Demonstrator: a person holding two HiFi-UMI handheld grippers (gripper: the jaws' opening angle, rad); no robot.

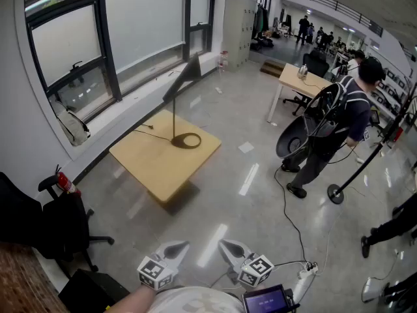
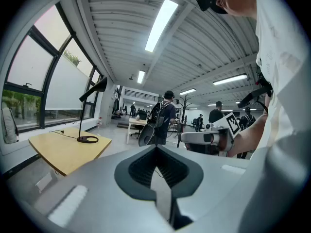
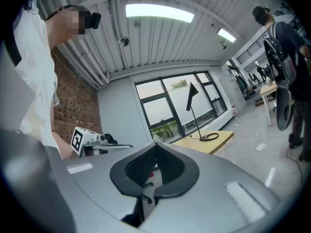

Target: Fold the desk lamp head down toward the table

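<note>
Nearest, at the bottom edge against a pale shirt: left gripper and right gripper, side by side, tips toward the room, marker cubes at the rear. Both pairs of jaws pressed fully together, nothing between them. Just right of them, a small dark screen, then a white power strip on the grey floor. Off to the left, a black office chair with a red fire extinguisher just beside it.

Further out, well apart from both grippers, a light wooden table, set corner-on. On its far half, the desk lamp: black ring foot flat on the wood, thin stem upright, head raised high and tilted, not folded down. A dark cord across the tabletop from the foot toward the window side.

Behind the table, a low sill and tall dark-framed windows. To the right, a person with a backpack, standing; beyond, a second table and more people far down the hall
</note>
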